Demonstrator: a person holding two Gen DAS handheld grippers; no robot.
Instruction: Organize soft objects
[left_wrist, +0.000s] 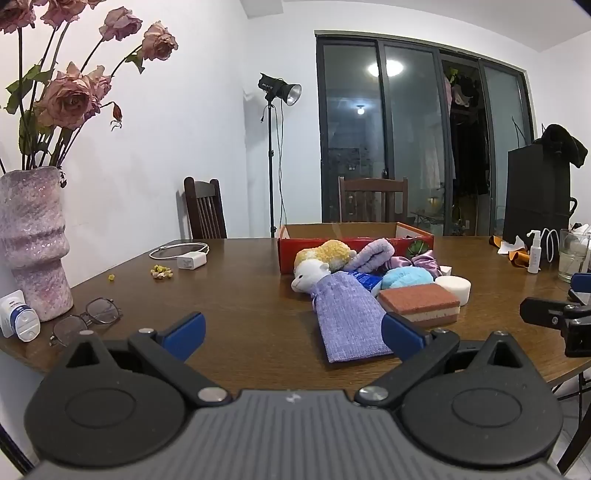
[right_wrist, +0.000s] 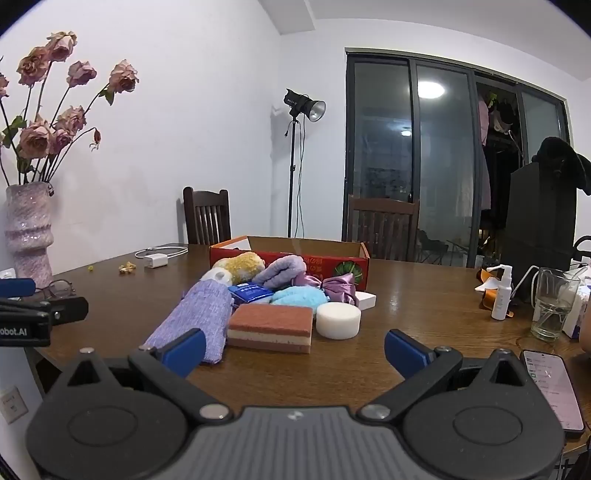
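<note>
A pile of soft things lies on the wooden table in front of a red cardboard box: a purple knit pouch, a white and yellow plush toy, a lilac towel roll, a blue puff, a purple scrunchie, a red-brown sponge and a white round sponge. My left gripper is open and empty just before the pouch. My right gripper is open and empty before the sponges.
A pink vase of roses, glasses and a charger are on the left. A spray bottle, a glass and a phone are on the right. Chairs stand behind the table.
</note>
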